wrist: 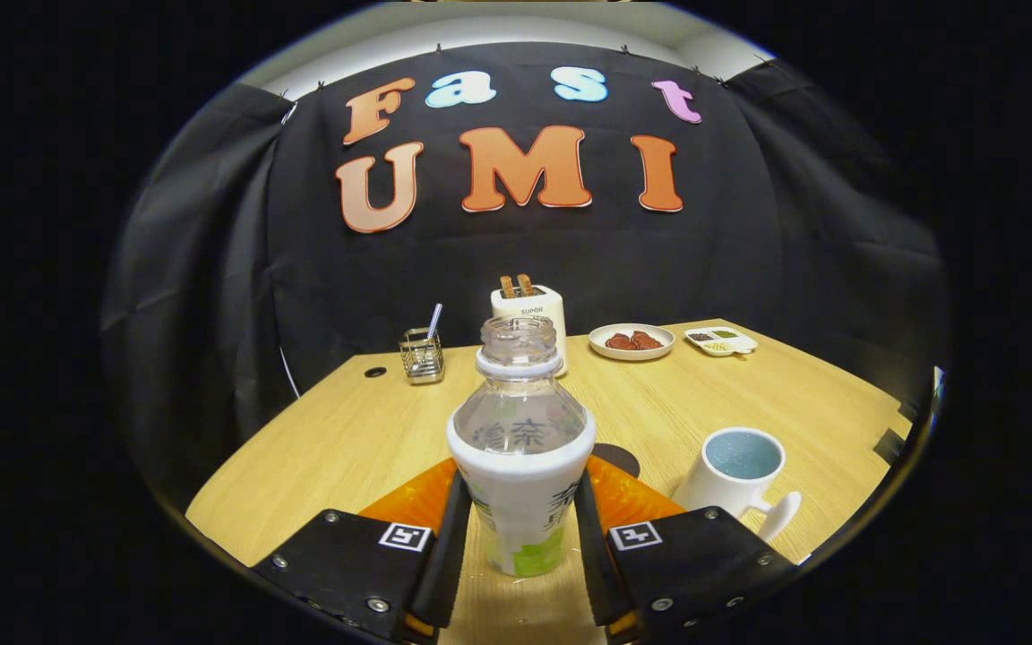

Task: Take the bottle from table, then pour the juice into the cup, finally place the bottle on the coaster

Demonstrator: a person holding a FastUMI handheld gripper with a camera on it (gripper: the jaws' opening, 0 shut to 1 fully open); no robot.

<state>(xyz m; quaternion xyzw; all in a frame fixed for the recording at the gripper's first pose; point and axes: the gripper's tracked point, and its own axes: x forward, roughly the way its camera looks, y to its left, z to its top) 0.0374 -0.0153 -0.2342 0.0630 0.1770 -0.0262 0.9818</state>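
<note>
Black cloth hangs behind a light wooden table [346,439], and I am reaching over its near edge. My gripper [518,537] has both fingers [444,546] pressed against the sides of a clear plastic bottle [520,448], clamping its white-and-green label; the bottle stands upright between them, uncapped, its base at the tabletop, though I cannot tell whether it rests there or is just lifted. Just behind the bottle lies an orange coaster [413,497], showing on either side of it with a dark patch at its far edge. Ahead of my right finger stands a white mug [735,484] with a blue inside, handle turned toward me. Along the far edge sit a metal wire holder [422,356], a white toaster [538,313] holding bread, a plate of reddish food [631,341] and a small divided dish [720,340].
</note>
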